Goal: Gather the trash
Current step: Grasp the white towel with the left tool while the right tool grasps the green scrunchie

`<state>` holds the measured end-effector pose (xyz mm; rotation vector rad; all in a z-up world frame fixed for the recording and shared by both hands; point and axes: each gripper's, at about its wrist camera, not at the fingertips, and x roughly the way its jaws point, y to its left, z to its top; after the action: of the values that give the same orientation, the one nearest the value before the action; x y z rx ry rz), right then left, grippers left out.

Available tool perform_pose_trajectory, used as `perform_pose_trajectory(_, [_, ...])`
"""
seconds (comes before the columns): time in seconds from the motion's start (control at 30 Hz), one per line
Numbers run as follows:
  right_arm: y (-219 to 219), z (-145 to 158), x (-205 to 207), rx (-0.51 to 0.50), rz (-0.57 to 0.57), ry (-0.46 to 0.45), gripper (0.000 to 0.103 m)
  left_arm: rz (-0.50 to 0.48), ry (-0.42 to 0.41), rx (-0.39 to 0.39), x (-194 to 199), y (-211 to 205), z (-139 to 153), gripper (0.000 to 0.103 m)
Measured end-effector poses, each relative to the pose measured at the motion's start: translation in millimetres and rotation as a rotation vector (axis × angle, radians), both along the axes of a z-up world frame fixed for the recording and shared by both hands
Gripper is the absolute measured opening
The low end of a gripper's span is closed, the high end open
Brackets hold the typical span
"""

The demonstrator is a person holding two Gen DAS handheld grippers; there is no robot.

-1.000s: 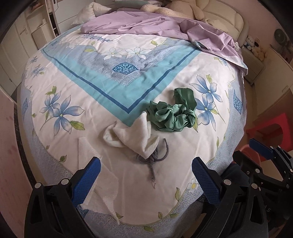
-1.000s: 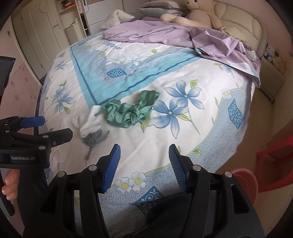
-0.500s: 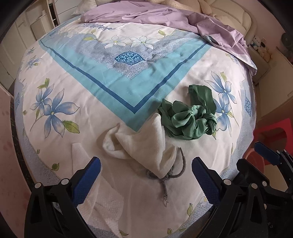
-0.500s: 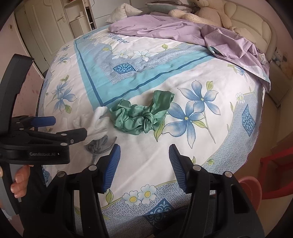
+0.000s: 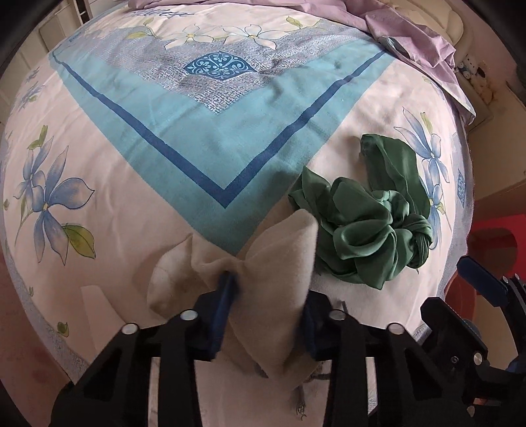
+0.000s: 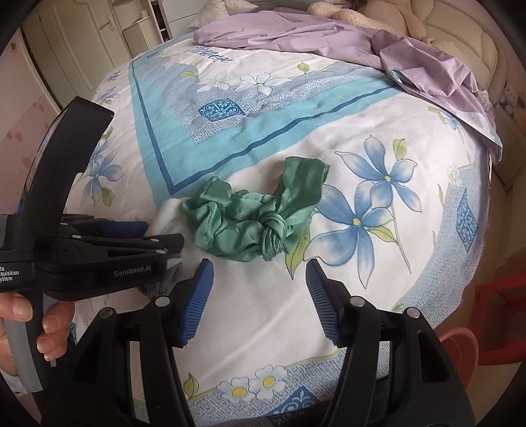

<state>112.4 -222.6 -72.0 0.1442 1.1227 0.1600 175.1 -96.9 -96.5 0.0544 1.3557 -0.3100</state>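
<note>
Bedroom, big bed (image 6: 378, 279) w/ floral blue-and-white cover; purple sheet (image 6: 345, 42) bunched at the far end, teddy (image 6: 368, 16) behind it by the headboard. Red stool (image 6: 503, 312) off the bed's right side.

My left gripper (image 5: 268, 295) is clamped on the cream cloth (image 5: 273, 262): blue pads pinch it at the middle, so fabric flares out both sides like a bow. Bit of grey string (image 5: 300, 404) hangs out below the cloth, mostly hidden. In right cam I see that gripper from the side (image 6: 171, 243), low over the bed, cloth only a white sliver past its tip.

Green scarf (image 5: 365, 230) lies crumpled just right of the cream cloth, edges touching or nearly so – can't tell. Knot at one end, loose tail pointing up the bed. In right cam the scarf (image 6: 259, 213) sits ahead of my right gripper (image 6: 259, 302), whose jaws are wide apart, nothing btwn them, hovering short of the scarf.
</note>
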Motion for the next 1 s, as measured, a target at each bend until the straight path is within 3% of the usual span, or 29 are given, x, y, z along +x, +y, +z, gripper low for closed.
perform_pose_trajectory(0.1, [0.5,-5.2,10.7,0.013,-0.009,0.004,0.058,0.001,-0.011,-0.008,3.2,6.3,4.1,0.017])
perform_pose_trajectory(0.43, [7.9,-39.6,39.6,0.002,-0.014,0.081,0.057,0.014,-0.076,0.004,1.1,26.6,25.9,0.017])
perform_pose_trajectory(0.47, [9.2,-44.4,41.0,0.019,-0.007,0.097,0.049,0.018,-0.082,0.008,0.9,27.8,27.3,0.017])
perform_pose_trajectory(0.5, [10.8,-47.5,41.4,0.041,0.005,0.108,0.011,0.024,-0.088,0.015,0.4,30.3,29.2,0.017])
perform_pose_trajectory(0.53, [11.7,-46.7,40.3,0.053,0.010,0.105,0.007,0.028,-0.094,0.020,-0.9,32.7,31.3,0.017])
perform_pose_trajectory(1.0, [-6.1,31.1,-8.6,0.009,0.019,-0.050,0.006,-0.009,-0.177,0.033,-48.0,25.5,81.8,0.017])
